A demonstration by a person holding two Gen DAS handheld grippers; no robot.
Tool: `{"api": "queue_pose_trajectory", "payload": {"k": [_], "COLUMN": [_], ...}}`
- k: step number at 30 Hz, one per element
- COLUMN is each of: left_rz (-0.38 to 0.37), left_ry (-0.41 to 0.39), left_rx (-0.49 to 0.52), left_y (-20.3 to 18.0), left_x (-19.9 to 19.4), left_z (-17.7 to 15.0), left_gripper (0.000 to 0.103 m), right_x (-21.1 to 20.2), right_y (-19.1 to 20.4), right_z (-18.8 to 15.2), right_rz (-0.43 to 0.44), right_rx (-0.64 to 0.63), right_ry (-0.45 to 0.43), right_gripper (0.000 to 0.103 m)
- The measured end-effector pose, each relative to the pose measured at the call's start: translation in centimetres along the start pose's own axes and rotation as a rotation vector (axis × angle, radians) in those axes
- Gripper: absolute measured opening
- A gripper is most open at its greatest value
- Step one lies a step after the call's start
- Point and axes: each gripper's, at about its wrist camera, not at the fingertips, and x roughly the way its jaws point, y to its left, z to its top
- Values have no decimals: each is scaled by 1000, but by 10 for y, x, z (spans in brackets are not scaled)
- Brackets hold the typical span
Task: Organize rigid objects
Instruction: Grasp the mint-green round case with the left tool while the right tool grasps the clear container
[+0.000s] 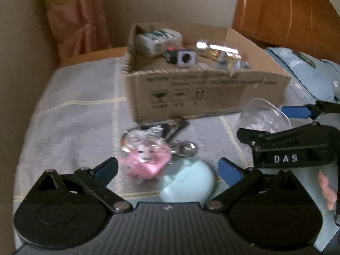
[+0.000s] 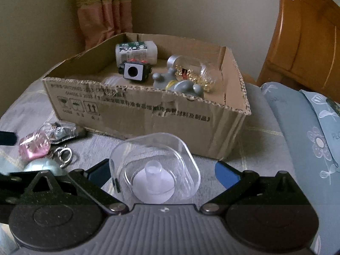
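A: Where did we stand with the clear plastic case (image 2: pixel 155 165)?

B: It lay on the bed (image 2: pixel 250 148) just near of the cardboard box (image 2: pixel 148 114), between the wide-open jaws of our right gripper (image 2: pixel 162 175), gripped by nothing.

A: And the risk?

B: We judged that thin, slick shell might squirt out or buckle when squeezed.

A: Our left gripper (image 1: pixel 167 171)?

B: Also spread wide and empty, with the pink charm (image 1: pixel 146 161) and mint case (image 1: pixel 187 180) crowding its gap. Closing there, we could have snagged both, or dragged the key ring (image 1: pixel 182 147) along.
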Motion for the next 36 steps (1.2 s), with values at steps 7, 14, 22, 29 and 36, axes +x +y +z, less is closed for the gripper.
{"api": "queue_pose_trajectory", "payload": {"k": [7,14,22,29,36], "left_rz": [29,101,125,114,167], "left_ry": [31,36,49,50,57], "left_rx": [17,49,12,-41,-88], "left_y": [3,25,38,41,60], "left_x": [8,-5,-15,-17,-29], "left_z": [-7,-27,-35,-39,-51], "left_gripper": [100,101,102,102,102], "right_x": [2,3,6,7,7], "right_y": [1,5,-7,-15,-15], "right_z": [-8,-15,-19,-25,-31], "right_rz": [1,10,68,113,121], "right_rx": [-35,-90,-71,-55,-56], "right_ry": [6,7,-14,-33,-68], "right_gripper": [103,103,103,103,103]}}
